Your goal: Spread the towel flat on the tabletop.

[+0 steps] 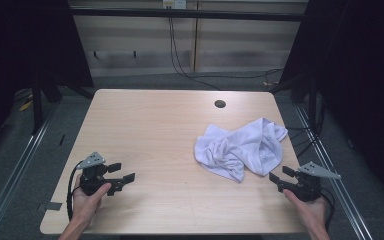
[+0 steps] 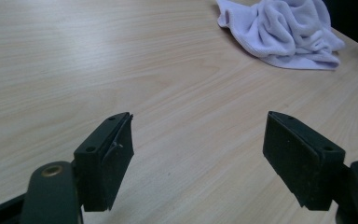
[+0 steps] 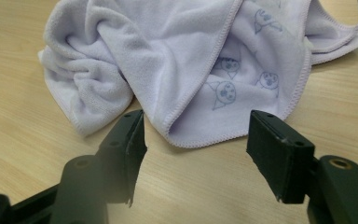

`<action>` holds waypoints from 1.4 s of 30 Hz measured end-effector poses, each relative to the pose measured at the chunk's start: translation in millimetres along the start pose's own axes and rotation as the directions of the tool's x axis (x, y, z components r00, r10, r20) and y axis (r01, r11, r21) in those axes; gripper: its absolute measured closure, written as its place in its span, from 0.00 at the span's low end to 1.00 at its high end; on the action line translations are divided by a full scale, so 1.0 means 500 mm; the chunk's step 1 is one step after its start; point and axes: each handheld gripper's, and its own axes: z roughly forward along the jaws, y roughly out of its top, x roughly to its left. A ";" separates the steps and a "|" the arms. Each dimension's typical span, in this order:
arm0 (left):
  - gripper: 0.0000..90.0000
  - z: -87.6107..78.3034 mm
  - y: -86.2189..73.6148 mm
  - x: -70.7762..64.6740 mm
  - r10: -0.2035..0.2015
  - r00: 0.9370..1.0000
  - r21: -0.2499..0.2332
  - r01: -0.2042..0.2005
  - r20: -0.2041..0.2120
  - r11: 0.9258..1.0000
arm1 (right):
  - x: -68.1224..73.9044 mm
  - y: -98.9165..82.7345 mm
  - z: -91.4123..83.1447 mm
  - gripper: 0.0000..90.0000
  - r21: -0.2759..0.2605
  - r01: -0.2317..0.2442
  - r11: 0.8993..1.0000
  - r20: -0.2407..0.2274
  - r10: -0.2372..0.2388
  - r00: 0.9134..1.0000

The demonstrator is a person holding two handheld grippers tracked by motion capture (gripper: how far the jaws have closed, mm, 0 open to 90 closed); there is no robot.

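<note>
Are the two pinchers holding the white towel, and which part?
Nothing is held. The left gripper and right gripper are open, and the towel lies crumpled on the table.

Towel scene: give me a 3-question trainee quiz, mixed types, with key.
1. True or false: the towel lies flat and neatly folded on the table.
2. Which gripper is nearer the towel? A) left gripper B) right gripper C) both equally
3. Fill in: the jaws of both grippers are ____, with nothing between them.

Key
1. False. It is a crumpled heap, on the table's right half in the high view.
2. B. In the right gripper view the towel's hem lies just beyond the jaw tips; the left gripper is well off, over bare wood.
3. open
</note>
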 end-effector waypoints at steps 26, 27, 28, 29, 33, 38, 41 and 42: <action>0.26 0.027 0.005 0.000 0.053 0.998 0.038 -0.054 0.034 0.998 | 0.057 0.142 0.174 0.23 0.084 0.095 0.992 -0.152 -0.081 0.985; 0.26 0.029 0.005 0.001 0.054 0.998 0.041 -0.055 0.036 0.998 | 0.057 0.142 0.174 0.23 0.084 0.095 0.992 -0.152 -0.081 0.985; 0.26 0.033 0.006 0.004 0.053 0.998 0.045 -0.054 0.036 0.997 | 0.054 0.148 0.212 0.23 0.113 0.099 0.989 -0.156 -0.081 0.984; 0.26 0.034 0.006 0.006 0.051 0.998 0.047 -0.053 0.033 0.998 | 0.056 0.146 0.231 0.24 0.134 0.114 0.985 -0.150 -0.093 0.984; 0.24 0.034 0.006 0.009 0.041 0.998 0.050 -0.043 0.036 0.998 | 0.068 0.127 0.281 0.35 0.207 0.139 0.968 -0.169 -0.104 0.980; 0.23 0.028 0.007 0.005 0.037 0.998 0.036 -0.039 0.049 0.999 | 0.094 0.119 0.279 0.75 0.214 0.131 0.968 -0.211 -0.086 0.974; 0.23 0.031 0.007 0.003 0.036 0.998 0.044 -0.039 0.058 0.998 | 0.107 0.117 0.277 0.76 0.212 0.161 0.964 -0.221 -0.114 0.969; 0.24 0.035 0.008 0.000 0.036 0.997 0.052 -0.040 0.067 0.998 | 0.126 0.112 0.278 0.77 0.201 0.173 0.964 -0.255 -0.119 0.960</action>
